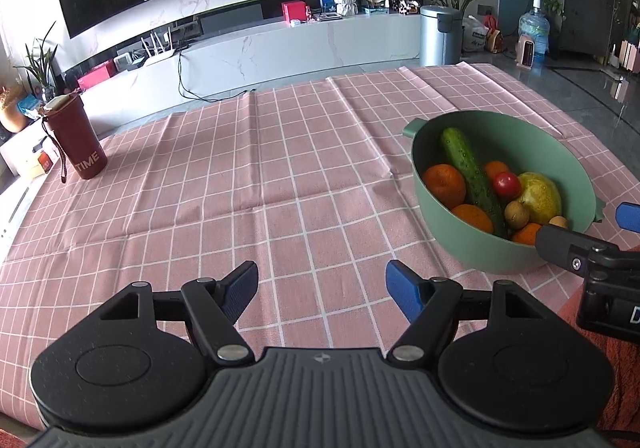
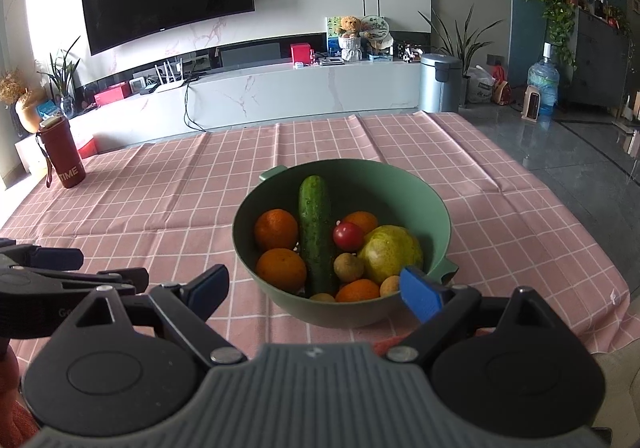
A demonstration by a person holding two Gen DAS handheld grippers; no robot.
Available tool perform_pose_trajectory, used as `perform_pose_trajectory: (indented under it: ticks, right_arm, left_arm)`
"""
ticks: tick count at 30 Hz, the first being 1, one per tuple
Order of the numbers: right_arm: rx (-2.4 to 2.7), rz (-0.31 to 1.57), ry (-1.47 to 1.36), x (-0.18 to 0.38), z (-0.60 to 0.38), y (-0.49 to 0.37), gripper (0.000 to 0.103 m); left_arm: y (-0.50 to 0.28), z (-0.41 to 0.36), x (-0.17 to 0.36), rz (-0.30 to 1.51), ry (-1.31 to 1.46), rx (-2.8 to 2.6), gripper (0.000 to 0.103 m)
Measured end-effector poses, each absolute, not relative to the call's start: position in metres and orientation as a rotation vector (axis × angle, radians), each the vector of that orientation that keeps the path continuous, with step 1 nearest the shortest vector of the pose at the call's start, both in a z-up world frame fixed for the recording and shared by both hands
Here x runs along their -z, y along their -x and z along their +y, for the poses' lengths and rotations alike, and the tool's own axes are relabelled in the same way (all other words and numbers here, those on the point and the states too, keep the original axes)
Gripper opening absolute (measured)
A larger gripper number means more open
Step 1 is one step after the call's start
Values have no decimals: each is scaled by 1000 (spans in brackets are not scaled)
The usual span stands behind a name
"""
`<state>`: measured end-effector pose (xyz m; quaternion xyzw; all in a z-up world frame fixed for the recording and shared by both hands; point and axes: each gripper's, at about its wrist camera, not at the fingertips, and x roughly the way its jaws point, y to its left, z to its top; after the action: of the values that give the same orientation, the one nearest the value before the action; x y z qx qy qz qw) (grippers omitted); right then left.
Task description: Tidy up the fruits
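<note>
Fruits fill a green bowl (image 2: 400, 187) that stands on the counter (image 2: 160, 199), on a pink checked cloth (image 1: 240, 167), toward the right side as the left wrist view shows it and straight ahead in the right wrist view. Inside the bowl a cucumber (image 2: 316, 232) lies lengthwise from the far wall toward the near rim, its far end propped higher. Two oranges (image 2: 276, 228) lie to its left, one behind the other, and a third orange (image 2: 362, 221) sits at the back on its right, partly behind a small red tomato (image 2: 348, 236). A large yellow-green fruit (image 2: 390, 254) rests against the right wall, touching the tomato, with a brown kiwi (image 2: 349, 267) just beside it and another orange (image 2: 357, 290) at the near rim. The right tongs (image 2: 316, 288) hang just before the bowl's near rim, jaws spread wide with nothing between them; the blue pad of the right finger (image 2: 420, 296) overlaps the bowl's near handle in the picture, though whether it touches I cannot tell. The left tongs (image 1: 322, 286) stand above bare cloth to the left of the bowl, also wide apart and empty. A dark red bottle (image 1: 78, 139) marked TIME stands upright near the far left edge of the counter, well apart from the bowl.
</note>
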<state>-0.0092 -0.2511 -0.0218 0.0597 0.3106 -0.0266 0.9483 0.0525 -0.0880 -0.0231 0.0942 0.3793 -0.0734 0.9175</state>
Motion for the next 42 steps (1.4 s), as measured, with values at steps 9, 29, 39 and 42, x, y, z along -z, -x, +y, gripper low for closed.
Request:
perform_pose_trajectory:
  ticks: [9, 29, 39, 42]
  right_arm:
    - [71, 616, -81, 22, -245, 11, 89]
    - [71, 622, -87, 21, -245, 10, 89]
    - [72, 621, -86, 21, -245, 10, 89]
    - [71, 622, -87, 21, -245, 10, 89]
  left_arm:
    - [-53, -87, 25, 793, -202, 150, 86]
    - [-49, -84, 15, 774, -183, 155, 86]
    - [-48, -84, 13, 771, -181, 155, 86]
    - [-48, -84, 13, 771, -181, 155, 86]
